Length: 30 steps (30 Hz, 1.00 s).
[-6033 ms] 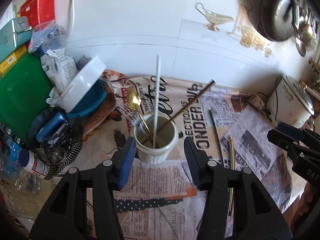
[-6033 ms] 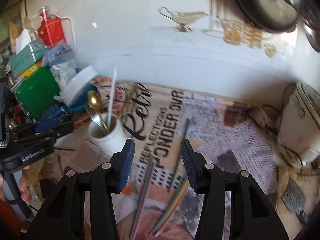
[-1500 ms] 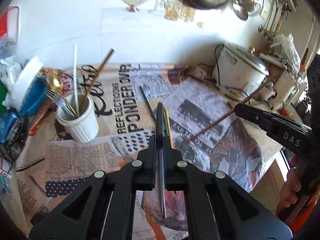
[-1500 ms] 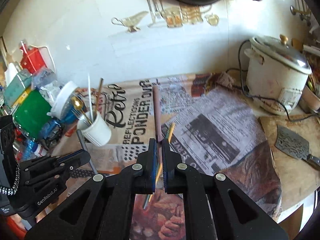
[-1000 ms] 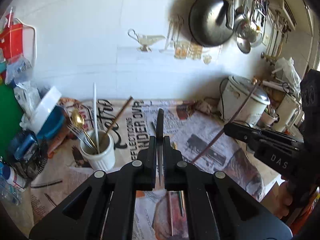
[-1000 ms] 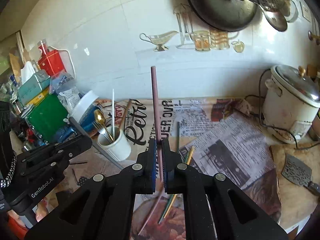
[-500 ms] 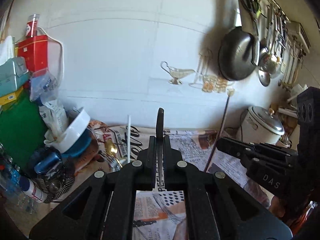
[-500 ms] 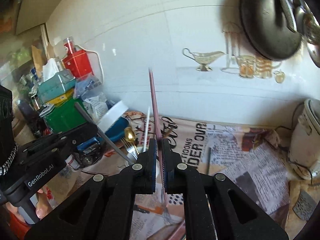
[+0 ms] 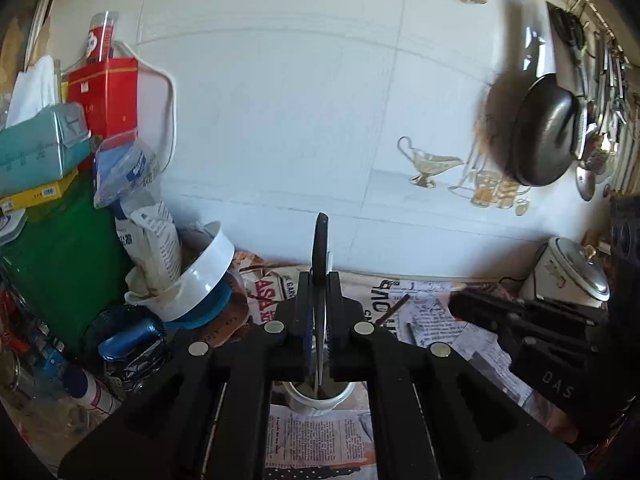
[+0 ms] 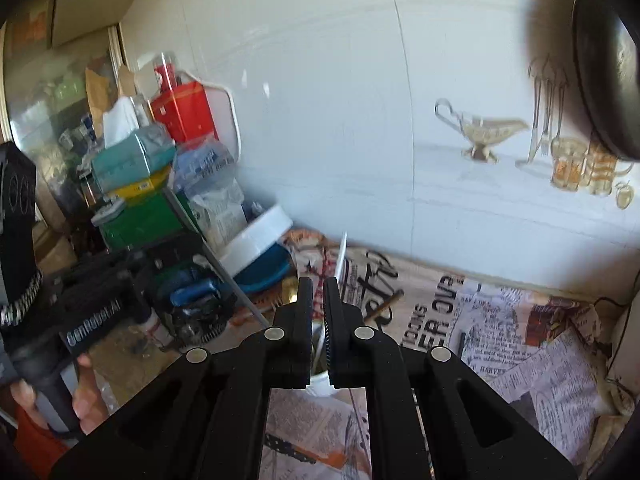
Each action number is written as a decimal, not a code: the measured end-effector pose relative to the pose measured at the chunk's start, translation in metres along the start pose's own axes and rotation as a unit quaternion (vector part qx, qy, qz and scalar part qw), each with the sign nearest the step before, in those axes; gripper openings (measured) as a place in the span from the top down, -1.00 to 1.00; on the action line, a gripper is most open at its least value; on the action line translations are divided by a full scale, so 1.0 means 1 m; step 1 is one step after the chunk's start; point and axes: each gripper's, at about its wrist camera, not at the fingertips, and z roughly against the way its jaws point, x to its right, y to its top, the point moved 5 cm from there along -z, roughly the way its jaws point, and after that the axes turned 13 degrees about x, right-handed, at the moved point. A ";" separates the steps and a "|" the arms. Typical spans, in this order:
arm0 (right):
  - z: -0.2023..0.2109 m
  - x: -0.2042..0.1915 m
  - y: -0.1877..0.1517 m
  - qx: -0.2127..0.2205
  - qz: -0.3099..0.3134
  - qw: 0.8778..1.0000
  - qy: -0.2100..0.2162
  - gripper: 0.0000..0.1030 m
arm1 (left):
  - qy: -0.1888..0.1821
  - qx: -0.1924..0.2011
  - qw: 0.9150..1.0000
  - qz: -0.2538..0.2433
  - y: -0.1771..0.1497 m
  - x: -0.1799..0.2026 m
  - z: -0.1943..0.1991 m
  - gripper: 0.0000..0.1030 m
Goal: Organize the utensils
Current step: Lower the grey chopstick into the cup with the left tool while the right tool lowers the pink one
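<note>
My left gripper [image 9: 319, 312] is shut on a dark chopstick [image 9: 321, 240] that stands upright, its lower end over the white ribbed cup [image 9: 318, 398] just below my fingers. In the right wrist view that chopstick [image 10: 224, 264] slants down toward the cup [image 10: 320, 384]. My right gripper [image 10: 317, 316] is slightly parted and holds nothing, right above the cup. A white stick [image 10: 340, 260], a brown chopstick [image 10: 384, 305] and a gold spoon [image 10: 291, 295] stand in the cup.
Clutter fills the left: a green box [image 9: 60, 256], a white bowl on a blue one [image 9: 200, 280], a red tin [image 9: 106, 92], a mesh basket [image 9: 124, 344]. A rice cooker [image 9: 576, 276] stands right. Another chopstick [image 10: 462, 344] lies on the newspaper cover [image 10: 520, 332].
My right gripper has let go of the pink chopstick and its jaws have parted. Both grippers have moved left and closer over the cup, the left still carrying the dark chopstick.
</note>
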 end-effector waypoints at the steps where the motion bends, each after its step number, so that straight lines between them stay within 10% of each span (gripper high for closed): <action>1: -0.003 0.006 -0.009 -0.013 -0.001 1.000 0.000 0.90 | 0.001 -0.005 1.000 0.002 -0.003 -0.002 -0.005 0.92; 15: -0.069 0.045 -0.145 -0.237 -0.015 0.971 0.008 0.59 | 0.026 -0.103 0.994 -0.022 -0.072 -0.006 -0.066 0.99; 30: -0.095 0.037 -0.155 -0.245 -0.001 0.969 0.018 0.89 | 0.025 -0.136 0.990 -0.020 -0.085 -0.008 -0.075 0.93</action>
